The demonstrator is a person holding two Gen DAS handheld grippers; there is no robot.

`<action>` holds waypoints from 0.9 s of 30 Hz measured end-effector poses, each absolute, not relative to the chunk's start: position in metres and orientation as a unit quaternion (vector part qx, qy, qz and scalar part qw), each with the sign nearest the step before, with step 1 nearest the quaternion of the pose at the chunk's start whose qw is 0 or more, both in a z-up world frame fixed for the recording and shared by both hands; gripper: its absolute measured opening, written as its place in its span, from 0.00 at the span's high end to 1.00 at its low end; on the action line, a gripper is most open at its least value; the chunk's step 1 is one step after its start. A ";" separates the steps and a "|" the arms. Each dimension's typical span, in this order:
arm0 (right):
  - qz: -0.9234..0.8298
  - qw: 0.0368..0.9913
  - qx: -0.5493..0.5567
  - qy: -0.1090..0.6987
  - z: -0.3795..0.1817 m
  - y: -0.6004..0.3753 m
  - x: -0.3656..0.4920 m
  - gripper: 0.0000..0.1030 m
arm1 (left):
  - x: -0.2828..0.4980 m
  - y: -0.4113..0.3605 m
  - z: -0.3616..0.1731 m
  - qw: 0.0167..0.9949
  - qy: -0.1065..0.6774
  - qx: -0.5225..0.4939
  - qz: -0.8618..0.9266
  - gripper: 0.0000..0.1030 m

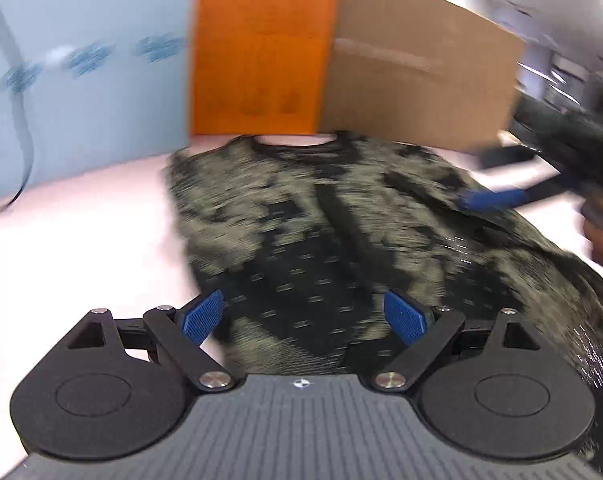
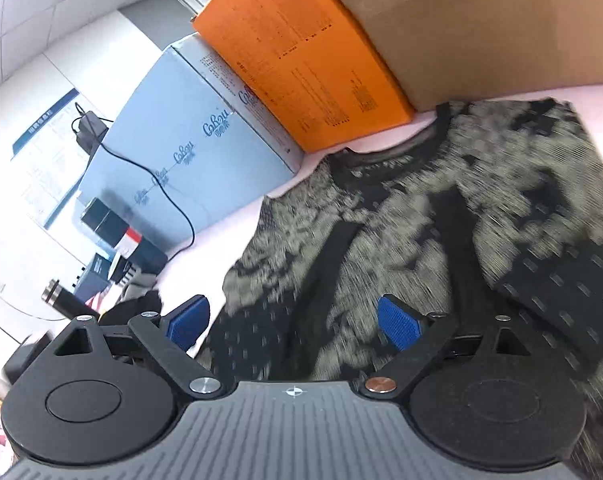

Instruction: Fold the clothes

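Boxes (image 2: 301, 60) behind shirt (image 2: 401, 220), cable (image 2: 181, 208) beside

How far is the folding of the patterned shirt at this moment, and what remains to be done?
Done, it seems: both sides of the shirt are folded inward, meeting near the middle, collar toward the boxes. In hand: nothing; the left gripper and the right gripper are both open above the fabric, no cloth between their pads. Left: probably the lengthwise fold, bringing the hem up toward the collar.
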State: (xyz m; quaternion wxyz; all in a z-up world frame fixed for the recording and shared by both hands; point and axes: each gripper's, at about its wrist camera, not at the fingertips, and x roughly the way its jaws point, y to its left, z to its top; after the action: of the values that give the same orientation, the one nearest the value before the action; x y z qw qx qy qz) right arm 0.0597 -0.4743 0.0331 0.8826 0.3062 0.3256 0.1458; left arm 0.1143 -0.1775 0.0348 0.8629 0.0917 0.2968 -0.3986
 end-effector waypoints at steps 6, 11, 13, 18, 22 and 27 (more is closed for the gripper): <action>0.146 0.885 0.299 0.324 0.022 -0.466 0.122 0.15 | 0.107 -0.219 0.030 0.840 0.244 0.181 -0.450 0.18; 0.128 0.884 0.277 0.356 0.004 -0.462 0.163 0.31 | 0.116 -0.242 0.011 0.829 0.249 0.221 -0.449 0.34; 0.130 0.889 0.256 0.358 0.001 -0.458 0.170 0.51 | 0.120 -0.242 0.007 0.829 0.252 0.214 -0.452 0.47; 0.143 0.901 0.187 0.363 -0.002 -0.444 0.178 0.96 | 0.123 -0.247 0.011 0.824 0.261 0.199 -0.463 0.87; 0.143 0.910 0.175 0.348 0.010 -0.452 0.176 0.96 | 0.124 -0.248 0.019 0.819 0.265 0.172 -0.478 0.92; 0.114 0.919 0.158 0.342 0.016 -0.468 0.170 0.97 | 0.118 -0.261 0.026 0.814 0.260 0.157 -0.495 0.92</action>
State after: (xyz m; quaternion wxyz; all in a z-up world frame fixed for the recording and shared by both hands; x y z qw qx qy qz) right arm 0.1704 -0.4677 0.0157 0.9193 0.1581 0.3420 0.1138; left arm 0.1178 -0.2614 0.0260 0.8137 0.1575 0.2602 -0.4953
